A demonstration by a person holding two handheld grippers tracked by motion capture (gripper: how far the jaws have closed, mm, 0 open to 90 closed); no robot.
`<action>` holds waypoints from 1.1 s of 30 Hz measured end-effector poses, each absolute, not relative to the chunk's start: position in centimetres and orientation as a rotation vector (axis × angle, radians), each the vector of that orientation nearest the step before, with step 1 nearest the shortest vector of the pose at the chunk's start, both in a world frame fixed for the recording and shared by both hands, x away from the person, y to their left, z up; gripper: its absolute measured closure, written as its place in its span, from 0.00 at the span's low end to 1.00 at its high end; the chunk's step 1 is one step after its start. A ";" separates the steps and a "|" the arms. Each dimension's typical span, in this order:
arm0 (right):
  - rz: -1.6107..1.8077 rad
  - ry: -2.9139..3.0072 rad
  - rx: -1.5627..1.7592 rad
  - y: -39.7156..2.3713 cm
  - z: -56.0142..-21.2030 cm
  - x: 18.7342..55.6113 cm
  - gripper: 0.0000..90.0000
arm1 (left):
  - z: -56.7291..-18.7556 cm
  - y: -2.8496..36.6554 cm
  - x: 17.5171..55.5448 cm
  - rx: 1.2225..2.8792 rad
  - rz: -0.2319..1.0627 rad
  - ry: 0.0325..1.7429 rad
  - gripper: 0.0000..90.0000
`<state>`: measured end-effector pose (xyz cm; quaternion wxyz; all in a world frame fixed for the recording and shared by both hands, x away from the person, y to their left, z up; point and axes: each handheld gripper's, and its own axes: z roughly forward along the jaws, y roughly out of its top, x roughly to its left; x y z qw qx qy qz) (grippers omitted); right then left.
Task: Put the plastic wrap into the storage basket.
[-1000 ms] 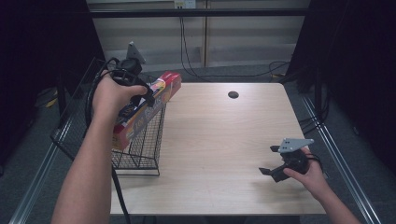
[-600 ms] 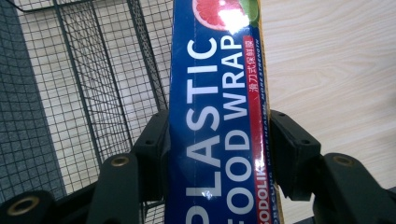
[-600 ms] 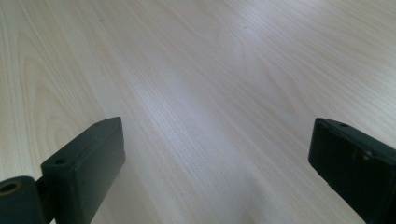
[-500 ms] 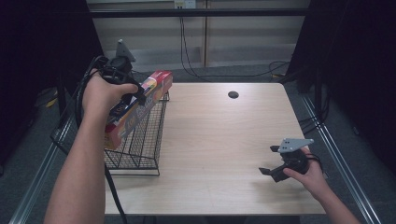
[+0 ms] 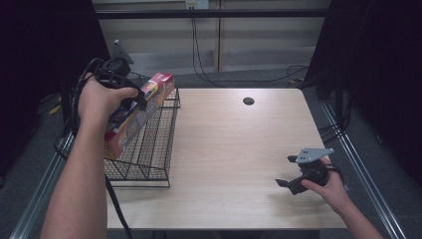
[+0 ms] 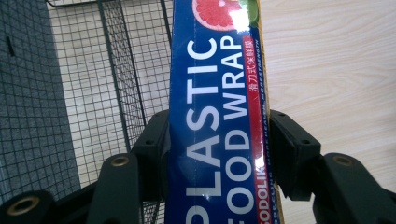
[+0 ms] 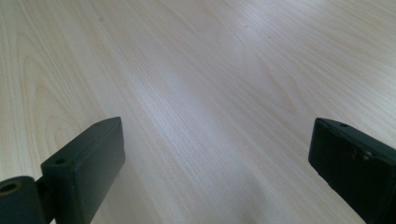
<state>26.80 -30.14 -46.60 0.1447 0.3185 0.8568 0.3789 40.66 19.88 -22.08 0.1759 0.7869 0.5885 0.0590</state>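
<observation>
The left gripper (image 6: pixel 215 140) clamped a long blue-and-red cardboard box of plastic food wrap (image 6: pixel 215 107) between its black jaws, with the black wire basket (image 5: pixel 149 149) just below and beside it. The right gripper (image 7: pixel 215 158) rested low over the pale wooden table (image 7: pixel 210 70), jaws spread wide and holding nothing.

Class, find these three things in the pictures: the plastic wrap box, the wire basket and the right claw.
plastic wrap box (image 6: pixel 212 130), left gripper view, blue printed face.
wire basket (image 5: pixel 149 149), high view, right side mesh.
right claw (image 5: pixel 287 172), high view, between its fingertips.
</observation>
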 end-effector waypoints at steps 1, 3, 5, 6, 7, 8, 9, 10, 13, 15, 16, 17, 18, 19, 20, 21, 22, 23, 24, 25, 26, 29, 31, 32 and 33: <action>1.091 2.469 0.918 -30.1 -46.6 26.8 0.04 | -22.0 20.1 40.6 2.215 0.174 1.685 0.51; 1.092 2.469 0.919 -30.1 -46.6 26.8 0.04 | -21.9 20.4 40.6 2.217 0.185 1.686 0.51; 1.090 2.468 0.918 -30.1 -46.6 26.8 0.04 | -21.8 20.6 40.5 2.212 0.187 1.695 0.51; 1.089 2.468 0.918 -30.1 -46.6 26.8 0.04 | -21.7 20.7 40.5 2.205 0.189 1.697 0.51; 1.089 2.468 0.918 -30.1 -46.6 26.8 0.04 | -21.6 20.9 40.5 2.208 0.195 1.696 0.51; 1.089 2.468 0.918 -30.1 -46.6 26.8 0.04 | -21.6 20.9 40.5 2.208 0.195 1.696 0.51; 1.089 2.469 0.918 -30.1 -46.6 26.8 0.04 | -21.5 21.0 40.4 2.204 0.203 1.704 0.51; 1.088 2.469 0.916 -30.1 -46.6 26.8 0.04 | -21.5 21.1 40.4 2.191 0.206 1.711 0.51; 1.085 2.467 0.918 -30.1 -46.6 26.8 0.04 | -21.3 21.5 40.4 2.178 0.211 1.725 0.51; 1.085 2.468 0.920 -30.1 -46.6 26.8 0.04 | -21.2 21.6 40.3 2.170 0.213 1.737 0.51; 1.083 2.468 0.918 -30.1 -46.6 26.8 0.04 | -21.2 21.7 40.3 2.166 0.222 1.743 0.51; 1.083 2.467 0.921 -30.1 -46.6 26.8 0.04 | -21.2 21.9 40.3 2.162 0.225 1.748 0.51; 1.082 2.467 0.921 -30.1 -46.6 26.8 0.04 | -21.2 21.9 40.3 2.162 0.225 1.748 0.51; 1.082 2.467 0.921 -30.1 -46.6 26.8 0.04 | -21.2 22.1 40.3 2.158 0.239 1.756 0.51; 1.084 2.467 0.922 -30.1 -46.6 26.7 0.04 | -21.2 22.1 40.3 2.158 0.239 1.756 0.51; 1.083 2.468 0.920 -30.1 -46.6 26.7 0.04 | -21.2 22.3 40.3 2.149 0.247 1.768 0.51; 1.082 2.469 0.918 -30.1 -46.6 26.7 0.04 | -21.2 22.5 40.3 2.146 0.244 1.772 0.51; 1.081 2.470 0.918 -30.1 -46.6 26.7 0.04 | -21.2 22.6 40.3 2.141 0.246 1.777 0.51; 1.081 2.470 0.918 -30.1 -46.6 26.7 0.04 | -21.2 22.6 40.3 2.141 0.246 1.777 0.51; 1.082 2.470 0.918 -30.0 -46.6 26.8 0.04 | -21.2 22.8 40.3 2.127 0.237 1.783 0.51; 1.084 2.473 0.918 -30.0 -46.6 26.7 0.04 | -21.2 22.8 40.3 2.127 0.237 1.783 0.51; 1.083 2.477 0.911 -30.0 -46.7 26.7 0.04 | -21.2 23.2 40.3 2.108 0.253 1.804 0.51; 1.084 2.477 0.910 -30.0 -46.7 26.7 0.04 | -21.2 23.3 40.3 2.107 0.268 1.811 0.51; 1.085 2.478 0.907 -30.0 -46.7 26.7 0.04 | -21.2 23.4 40.2 2.098 0.272 1.819 0.51; 1.083 2.476 0.907 -30.0 -46.7 26.7 0.04 | -21.2 23.4 40.2 2.098 0.272 1.819 0.51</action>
